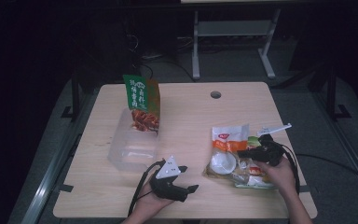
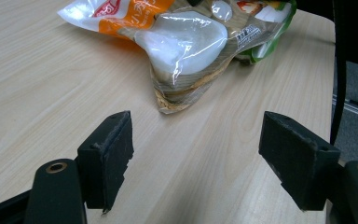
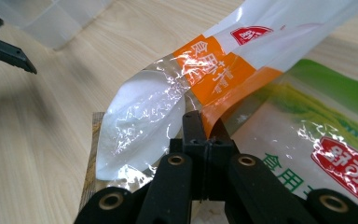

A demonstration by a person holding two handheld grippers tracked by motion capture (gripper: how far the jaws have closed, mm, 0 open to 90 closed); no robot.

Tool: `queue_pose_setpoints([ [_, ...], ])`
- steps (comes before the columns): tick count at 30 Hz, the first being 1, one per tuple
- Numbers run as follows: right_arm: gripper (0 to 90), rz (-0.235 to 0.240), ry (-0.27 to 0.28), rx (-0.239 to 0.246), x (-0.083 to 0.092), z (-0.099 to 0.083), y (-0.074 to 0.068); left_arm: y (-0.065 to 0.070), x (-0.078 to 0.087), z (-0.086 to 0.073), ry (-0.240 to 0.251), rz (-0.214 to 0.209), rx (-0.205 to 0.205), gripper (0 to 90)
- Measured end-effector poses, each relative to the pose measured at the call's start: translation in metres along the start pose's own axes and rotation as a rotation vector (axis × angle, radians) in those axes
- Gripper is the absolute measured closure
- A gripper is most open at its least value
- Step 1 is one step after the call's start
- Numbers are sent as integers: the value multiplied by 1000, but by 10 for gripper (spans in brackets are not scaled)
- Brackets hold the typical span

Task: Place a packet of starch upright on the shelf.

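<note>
An orange-and-white food bag [image 1: 228, 140] [image 2: 186, 42] [image 3: 214, 65] with a clear window lies on the right half of the wooden table [image 1: 191, 116]. It partly covers a green-and-white bag [image 1: 256, 179] [image 3: 317, 135]. My right gripper [image 1: 242, 152] [image 3: 204, 126] comes in from the right, and its jaws are pressed together on the orange bag's film edge. My left gripper [image 1: 189, 178] [image 2: 196, 149] rests low near the table's front centre. It points at the bags, open, with bare wood between its pads.
A clear plastic box [image 1: 130, 149] [image 3: 51, 18] stands at the left of the table, with an upright green snack bag [image 1: 142, 100] at its far end. A white strip [image 1: 275, 129] lies by the right edge. A cable hole [image 1: 215, 94] is at the back.
</note>
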State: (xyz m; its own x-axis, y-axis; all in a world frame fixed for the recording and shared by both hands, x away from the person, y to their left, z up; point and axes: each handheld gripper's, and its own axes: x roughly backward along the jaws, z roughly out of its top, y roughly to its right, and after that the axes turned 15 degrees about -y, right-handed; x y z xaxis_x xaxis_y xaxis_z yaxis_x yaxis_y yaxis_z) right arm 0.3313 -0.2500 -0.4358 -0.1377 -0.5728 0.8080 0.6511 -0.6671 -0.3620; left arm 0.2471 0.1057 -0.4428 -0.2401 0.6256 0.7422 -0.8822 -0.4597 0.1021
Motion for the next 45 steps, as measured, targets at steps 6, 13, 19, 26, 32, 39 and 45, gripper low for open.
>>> queue_pose_setpoints([
  [6,900,-21,47,52,6,2,-15,-3,-1,2,5,-17,20,256],
  [13,900,-15,135,135,15,4,-35,-8,-3,10,18,-53,58,269],
  [19,900,-7,170,196,20,6,-52,-12,-7,17,9,-41,71,300],
  [26,900,21,197,282,22,8,-70,-20,-16,21,6,-54,97,318],
  [32,900,76,218,318,16,12,-82,-22,-15,20,14,-71,124,369],
  [39,900,113,216,364,9,15,-93,-23,-14,17,18,-66,122,559],
  [45,900,115,218,362,6,14,-89,-25,-10,13,52,-78,137,798],
])
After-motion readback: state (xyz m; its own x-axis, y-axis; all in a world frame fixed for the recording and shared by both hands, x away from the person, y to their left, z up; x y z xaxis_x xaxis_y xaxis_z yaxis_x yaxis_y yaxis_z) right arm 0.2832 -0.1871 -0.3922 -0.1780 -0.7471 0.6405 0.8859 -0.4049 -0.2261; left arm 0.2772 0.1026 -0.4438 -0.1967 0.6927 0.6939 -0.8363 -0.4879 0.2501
